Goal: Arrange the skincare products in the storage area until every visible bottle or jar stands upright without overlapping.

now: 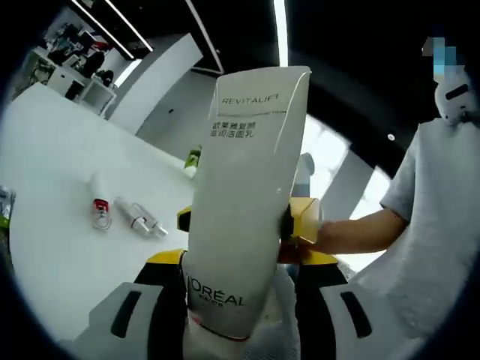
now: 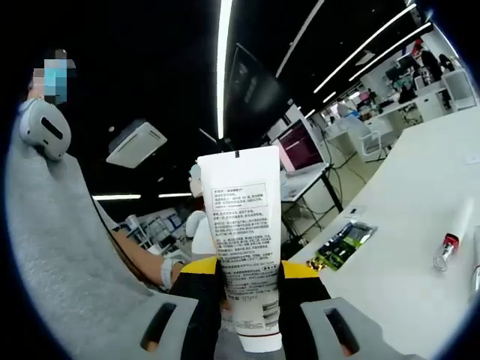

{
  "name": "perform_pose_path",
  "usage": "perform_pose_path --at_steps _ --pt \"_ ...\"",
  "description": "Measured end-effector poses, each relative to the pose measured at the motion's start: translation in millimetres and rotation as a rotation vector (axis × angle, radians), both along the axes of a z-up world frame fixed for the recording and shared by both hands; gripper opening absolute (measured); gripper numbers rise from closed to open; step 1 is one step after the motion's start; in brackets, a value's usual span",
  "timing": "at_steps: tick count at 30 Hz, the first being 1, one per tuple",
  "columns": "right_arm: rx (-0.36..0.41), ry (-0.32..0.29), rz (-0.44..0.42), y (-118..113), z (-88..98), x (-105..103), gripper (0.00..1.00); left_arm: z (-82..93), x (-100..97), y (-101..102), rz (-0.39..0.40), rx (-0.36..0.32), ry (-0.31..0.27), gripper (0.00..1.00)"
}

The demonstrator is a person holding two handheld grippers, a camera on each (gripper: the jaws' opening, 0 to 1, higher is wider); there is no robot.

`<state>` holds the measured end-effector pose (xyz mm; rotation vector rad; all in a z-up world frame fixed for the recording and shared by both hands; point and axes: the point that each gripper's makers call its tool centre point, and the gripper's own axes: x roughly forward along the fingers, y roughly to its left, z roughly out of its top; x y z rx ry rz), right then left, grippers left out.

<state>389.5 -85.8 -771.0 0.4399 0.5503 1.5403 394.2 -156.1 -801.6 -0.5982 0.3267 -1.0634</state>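
Tube (image 1: 244, 202) first: white, printed L'Oréal Revitalift, standing between the jaws of my left gripper (image 1: 244, 311), which I read as clamped on its lower end. In the right gripper view the same tube (image 2: 246, 255) shows its back label, pinched between the jaws of my right gripper (image 2: 251, 315) too. Beyond it on the white table (image 1: 60, 247) lie a small red-collared tube (image 1: 99, 204) and a clear pump bottle (image 1: 139, 217), just beside each other. A person's grey sleeve (image 1: 435, 225) fills the far side.
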Motion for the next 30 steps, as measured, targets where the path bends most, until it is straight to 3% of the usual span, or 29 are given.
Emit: perform_pose_path --at_steps 5,8,12,14,15,21,30 --pt "0.021 0.025 0.016 1.0 3.9 -5.1 0.23 4.0 -4.5 -2.4 -0.023 -0.022 -0.008 0.5" --pt "0.02 0.033 0.017 0.9 3.4 -6.6 0.23 5.7 -6.1 -2.5 -0.025 -0.011 -0.044 0.48" --pt "0.04 0.075 0.013 -2.7 3.0 -10.2 0.23 7.2 -11.4 -6.1 -0.061 -0.029 -0.018 0.45" --pt "0.044 0.103 0.023 -3.7 1.0 -14.0 0.24 -3.5 -10.9 -3.1 -0.058 0.031 0.004 0.37" --pt "0.039 0.068 0.015 -3.5 -1.3 -13.3 0.24 0.7 -9.8 -2.8 -0.069 0.008 -0.002 0.36" --pt "0.044 0.137 0.028 -9.8 -6.0 -15.8 0.24 6.5 -17.3 4.6 -0.098 -0.05 0.05 0.32" --pt "0.026 0.162 0.048 -6.4 -12.4 -22.2 0.24 -0.7 -27.9 2.1 -0.137 -0.014 0.103 0.29"
